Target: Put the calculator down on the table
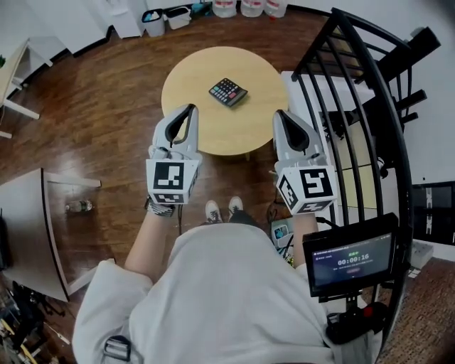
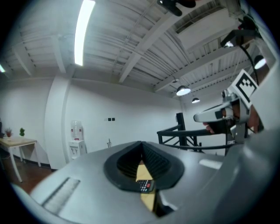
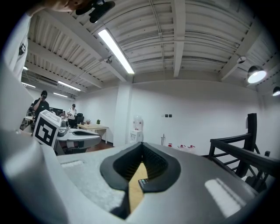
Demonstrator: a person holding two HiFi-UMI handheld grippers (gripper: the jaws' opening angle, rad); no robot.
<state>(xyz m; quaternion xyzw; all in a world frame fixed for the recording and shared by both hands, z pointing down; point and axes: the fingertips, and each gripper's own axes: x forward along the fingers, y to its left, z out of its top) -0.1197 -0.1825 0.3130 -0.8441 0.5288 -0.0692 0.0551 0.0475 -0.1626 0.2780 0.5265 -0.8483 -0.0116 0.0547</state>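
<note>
The calculator (image 1: pixel 228 92) is dark with coloured keys and lies flat on the round pale wooden table (image 1: pixel 199 78), right of its middle. My left gripper (image 1: pixel 190 109) hovers over the table's near left edge, jaws shut and empty. At the near right edge my right gripper (image 1: pixel 280 114) is also shut, with nothing in it. Both point level toward the table, well short of the calculator. The left gripper view shows the calculator (image 2: pixel 145 185) through the slit below its closed tips (image 2: pixel 141 144). The right gripper view shows the calculator (image 3: pixel 143 183) the same way, below its own tips (image 3: pixel 142 145).
A black metal railing (image 1: pixel 355 92) curves along the right side. A small screen with a timer (image 1: pixel 348 261) sits at the lower right. A grey table (image 1: pixel 28 227) stands at the left, with a bottle (image 1: pixel 78 206) on the wooden floor. Bins (image 1: pixel 167 18) line the far wall.
</note>
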